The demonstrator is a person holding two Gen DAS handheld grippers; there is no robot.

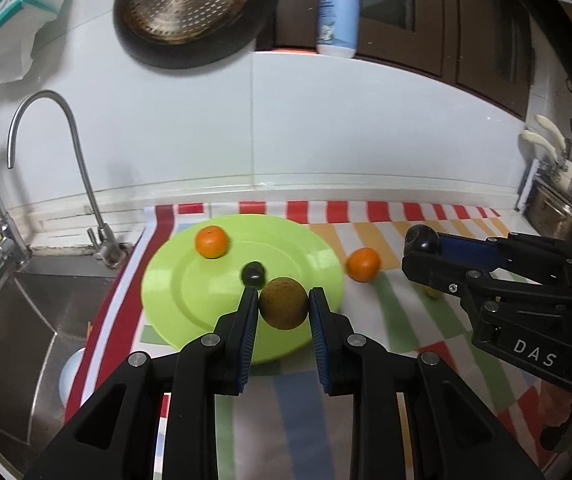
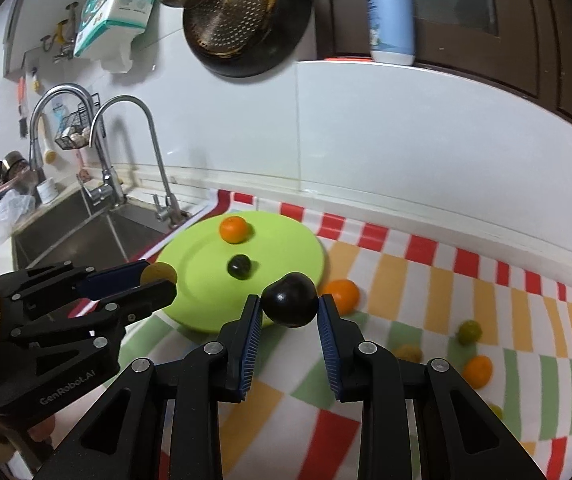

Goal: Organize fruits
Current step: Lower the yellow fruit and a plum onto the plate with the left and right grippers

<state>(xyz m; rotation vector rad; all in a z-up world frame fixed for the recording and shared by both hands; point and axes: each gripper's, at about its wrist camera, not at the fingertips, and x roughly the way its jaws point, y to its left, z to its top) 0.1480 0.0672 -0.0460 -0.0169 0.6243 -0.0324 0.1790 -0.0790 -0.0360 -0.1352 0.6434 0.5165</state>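
Observation:
A lime green plate [image 1: 189, 280] [image 2: 205, 264] lies on a striped cloth and holds an orange [image 1: 211, 242] [image 2: 233, 229] and a dark plum [image 1: 253, 273] [image 2: 239, 266]. My left gripper [image 1: 282, 306] [image 2: 159, 280] is shut on a brown-green round fruit [image 1: 283, 303] above the plate's near edge. My right gripper [image 2: 290, 306] [image 1: 422, 244] is shut on a dark plum [image 2: 290, 300] [image 1: 422, 239] right of the plate. Another orange [image 1: 362, 264] [image 2: 342, 296] lies on the cloth beside the plate.
A steel sink [image 1: 9, 312] with two taps [image 1: 73, 152] lies left of the cloth. More small fruits, a green one [image 2: 469, 332], a yellow one [image 2: 408, 352] and an orange one [image 2: 478, 370], lie on the cloth [image 2: 426, 280] at the right. A white backsplash [image 1: 286, 128] stands behind.

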